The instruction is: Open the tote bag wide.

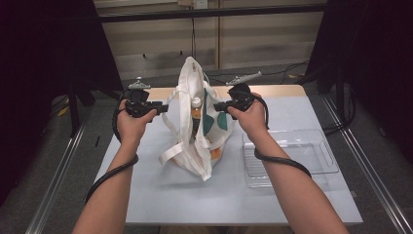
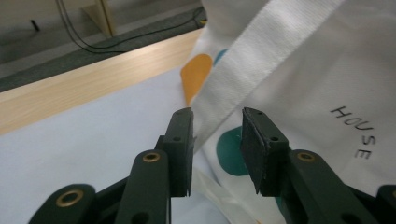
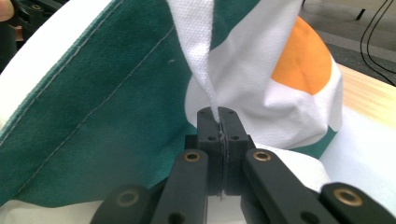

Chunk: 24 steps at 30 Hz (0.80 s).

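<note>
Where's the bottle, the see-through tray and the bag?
bottle (image 1: 196, 103), high view, its cap.
tray (image 1: 327, 155), high view, right rim.
bag (image 1: 187, 83), high view, white side near top.

one bag (image 1: 195, 122) is counted at the table's centre, with one bottle (image 1: 196, 104) seen inside it. one tray (image 1: 292, 156) is counted at four o'clock. two grippers are counted, one (image 1: 163, 107) at ten o'clock and one (image 1: 217, 105) at one o'clock of the bag.

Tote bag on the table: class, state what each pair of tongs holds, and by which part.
The right tongs pinch a fold of the tote bag's white fabric. The left tongs are open beside the bag, holding nothing.
</note>
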### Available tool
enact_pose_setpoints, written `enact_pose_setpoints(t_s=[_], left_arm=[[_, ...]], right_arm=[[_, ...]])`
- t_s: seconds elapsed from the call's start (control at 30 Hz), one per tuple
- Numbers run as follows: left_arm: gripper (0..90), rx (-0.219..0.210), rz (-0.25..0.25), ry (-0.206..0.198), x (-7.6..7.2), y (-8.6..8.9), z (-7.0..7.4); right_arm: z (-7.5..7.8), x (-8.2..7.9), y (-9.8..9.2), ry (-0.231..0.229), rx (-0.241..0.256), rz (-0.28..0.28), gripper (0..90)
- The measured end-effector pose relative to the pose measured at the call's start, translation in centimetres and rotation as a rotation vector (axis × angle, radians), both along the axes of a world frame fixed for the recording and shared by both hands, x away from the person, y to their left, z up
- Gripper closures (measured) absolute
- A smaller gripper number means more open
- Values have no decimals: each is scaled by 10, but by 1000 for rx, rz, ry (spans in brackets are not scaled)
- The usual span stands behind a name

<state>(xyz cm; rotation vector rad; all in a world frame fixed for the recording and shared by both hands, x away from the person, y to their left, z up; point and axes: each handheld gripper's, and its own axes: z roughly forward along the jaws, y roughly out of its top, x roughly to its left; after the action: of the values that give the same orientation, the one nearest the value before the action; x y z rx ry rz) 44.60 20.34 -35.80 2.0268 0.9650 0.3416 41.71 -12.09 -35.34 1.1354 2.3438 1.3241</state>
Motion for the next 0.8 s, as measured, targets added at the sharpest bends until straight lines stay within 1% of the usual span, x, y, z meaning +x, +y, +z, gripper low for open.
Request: enact_pose_setpoints(t_s=[0.03,0.07,0.1,0.13,0.17,0.2,0.23,0.27,0.3,0.33,0.37,0.4,0.43,0.47,0.5,0.53,0.57,0.63,0.67,0.7,0.73,0.77,0.8], left_arm=[[607,0,0,0,0,0,0],[607,2,-4,-6,0,-3,0],[564,4,-4,-15,0,-6,0],[466,15,11,-28,0,-8,1],[466,24,22,-36,0,-10,2],[438,9,23,-43,2,-12,2],[437,24,25,-53,2,-12,3],[442,10,33,-70,3,-15,4],[461,10,33,-70,3,-15,4],[483,19,23,-77,4,-15,5],[483,16,27,-79,4,-18,5],[569,8,17,-78,6,-21,4],[584,8,17,-78,6,-21,4],[584,16,0,-51,7,-22,4],[649,29,-2,-56,8,-22,3],[745,27,11,-44,8,-23,1],[796,9,6,-35,10,-21,-2],[868,16,12,-33,11,-20,-3],[868,10,12,-24,12,-19,-4],[877,9,22,-19,13,-17,-6],[879,10,24,7,15,-13,-7],[879,10,24,7,15,-13,-7],[879,7,52,20,16,-9,-9]], right_arm=[[0,0,0,0,0,0,892],[0,0,1,-2,-1,1,893],[1,0,1,-3,-4,1,892],[1,0,3,-3,-2,3,892],[1,0,3,-3,-2,3,892],[1,0,3,-2,-2,4,893],[1,0,4,-1,2,3,892],[1,0,4,-3,2,3,893],[1,0,4,-3,2,3,893],[1,1,4,-1,2,4,893],[1,1,4,-1,2,4,893],[2,1,4,-2,6,3,893],[2,1,4,-2,6,3,893],[1,2,4,-1,5,5,893],[1,2,3,-2,7,4,892],[1,2,3,-1,7,-1,892],[1,2,2,-2,9,-2,892],[1,2,-1,-3,7,-9,893],[1,2,-1,-3,7,-9,893],[-1,3,-5,1,17,-18,892],[-1,4,-7,4,20,-24,892],[-3,4,-9,5,23,-26,892],[-4,4,-12,11,31,-36,892]])
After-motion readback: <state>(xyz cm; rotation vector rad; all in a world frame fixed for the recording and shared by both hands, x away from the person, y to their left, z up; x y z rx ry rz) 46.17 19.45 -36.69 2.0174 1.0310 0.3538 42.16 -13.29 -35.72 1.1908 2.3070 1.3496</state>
